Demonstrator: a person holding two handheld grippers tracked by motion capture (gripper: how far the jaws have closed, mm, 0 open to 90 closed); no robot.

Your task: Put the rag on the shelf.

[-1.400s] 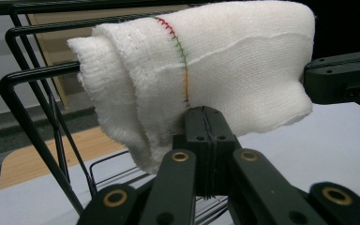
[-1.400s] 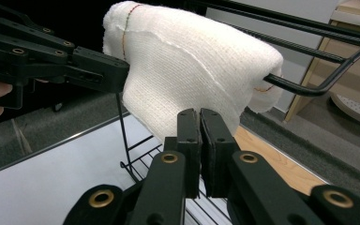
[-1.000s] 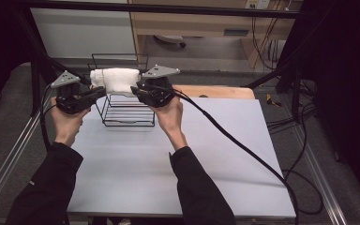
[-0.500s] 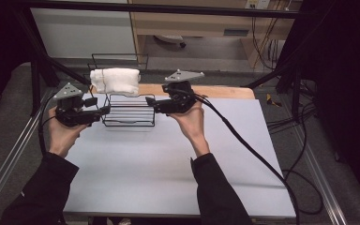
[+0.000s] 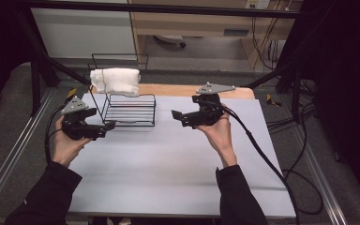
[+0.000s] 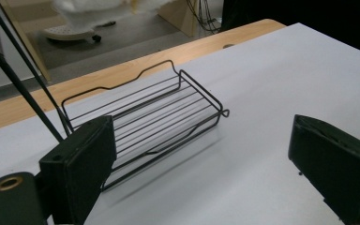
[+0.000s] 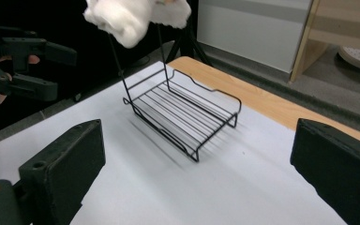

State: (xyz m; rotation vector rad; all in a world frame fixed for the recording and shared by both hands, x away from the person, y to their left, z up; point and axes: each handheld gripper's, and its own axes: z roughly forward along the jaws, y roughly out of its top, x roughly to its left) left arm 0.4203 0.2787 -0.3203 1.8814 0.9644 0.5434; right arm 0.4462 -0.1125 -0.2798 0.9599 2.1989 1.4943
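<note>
the left gripper [image 5: 101,130] hangs near the left edge of the pale grey table [image 5: 168,178], its jaws having just been opening and now wide apart with nothing between them; just right of it stands the black wire rack [image 5: 130,110], its shelf bare, at the table's far left by the wooden strip [image 5: 178,90]; the white folded towel [image 5: 116,80] is draped over the rack's top rail; farther right, the right gripper [image 5: 177,117] has likewise just spread its jaws, empty, well apart from the rack; open tabletop lies toward the near edge.
</note>
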